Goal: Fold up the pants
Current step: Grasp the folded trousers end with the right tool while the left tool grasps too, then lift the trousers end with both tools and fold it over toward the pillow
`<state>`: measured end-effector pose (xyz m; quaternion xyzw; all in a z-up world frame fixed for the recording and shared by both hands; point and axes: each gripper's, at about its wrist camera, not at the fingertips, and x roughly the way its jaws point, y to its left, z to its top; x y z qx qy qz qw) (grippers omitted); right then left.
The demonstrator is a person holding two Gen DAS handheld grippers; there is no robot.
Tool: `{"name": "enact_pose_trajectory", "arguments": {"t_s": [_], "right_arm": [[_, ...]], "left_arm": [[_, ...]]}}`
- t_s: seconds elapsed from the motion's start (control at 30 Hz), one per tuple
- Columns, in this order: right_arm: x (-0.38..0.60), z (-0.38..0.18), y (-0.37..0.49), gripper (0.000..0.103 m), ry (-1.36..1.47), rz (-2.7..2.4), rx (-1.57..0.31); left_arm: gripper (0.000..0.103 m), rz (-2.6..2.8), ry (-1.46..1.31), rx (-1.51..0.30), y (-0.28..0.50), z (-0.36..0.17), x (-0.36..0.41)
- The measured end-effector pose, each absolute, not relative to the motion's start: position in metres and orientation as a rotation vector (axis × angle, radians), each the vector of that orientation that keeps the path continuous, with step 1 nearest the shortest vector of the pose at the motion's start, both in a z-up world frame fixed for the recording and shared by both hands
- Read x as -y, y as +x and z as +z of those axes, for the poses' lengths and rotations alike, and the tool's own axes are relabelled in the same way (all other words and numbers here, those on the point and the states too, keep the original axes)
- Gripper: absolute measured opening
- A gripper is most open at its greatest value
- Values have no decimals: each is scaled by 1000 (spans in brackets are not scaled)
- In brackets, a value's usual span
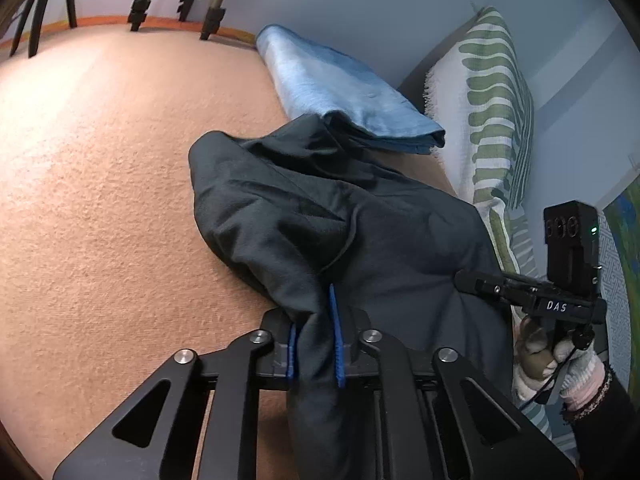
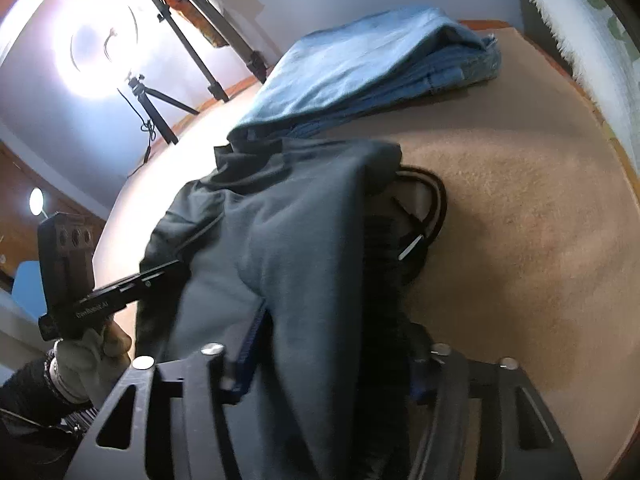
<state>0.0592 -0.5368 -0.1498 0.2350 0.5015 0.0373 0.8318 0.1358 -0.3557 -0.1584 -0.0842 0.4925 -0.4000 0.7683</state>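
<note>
The dark pants (image 1: pixel 320 208) lie in a bunched heap on a peach-coloured blanket (image 1: pixel 100 184) that covers the flat top under them. I cannot tell if that top is a bed or a table. The far end of the pants touches a folded pair of blue jeans (image 1: pixel 344 92).

The left gripper (image 1: pixel 315 344) has its fingers (image 1: pixel 337 340) squeezed on a fold of the dark pants. The cloth is pinched tight between the blue pads and hangs down past them toward the camera.

The right gripper (image 2: pixel 332 364) has the pants between its fingers (image 2: pixel 249 344) too. They sit wider apart, with a thick bunch of cloth filling the space. The left pad presses on the cloth. The right pad is mostly hidden in the dark folds. A black cord with a pale tip (image 2: pixel 416 240) hangs out of the pants on the right side.

In the left wrist view, a hand in a pale glove (image 1: pixel 548 356) holds the right gripper at the right edge. In the right wrist view, a gloved hand (image 2: pixel 88 360) holds the left gripper at the left edge.

A white pillow with green stripes (image 1: pixel 488 112) stands behind the pants, next to the jeans. Black tripod legs (image 2: pixel 160 104) stand at the far edge, and a round lamp (image 2: pixel 96 56) glows bright on the wall.
</note>
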Motion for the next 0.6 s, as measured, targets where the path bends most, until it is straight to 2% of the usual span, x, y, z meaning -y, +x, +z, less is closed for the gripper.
{"name": "enact_pose_trajectory", "arguments": {"t_s": [0.03,0.13,0.37,0.6], "right_arm": [[535,-146,60,41,487,80,-1055],[528,-135,59,34,460,77,-1040],[525,-135,58,33,445,47,-1045],[515,-125,53,27,386,29,-1030]], "left_arm": [[10,-868,-179,-1061,135,-157,356],[8,-875,-163,-1038,131,-154,357],[7,-876,-175,-1024,131,-151,355],[6,-908,-159,-959,123,-130,351]]}}
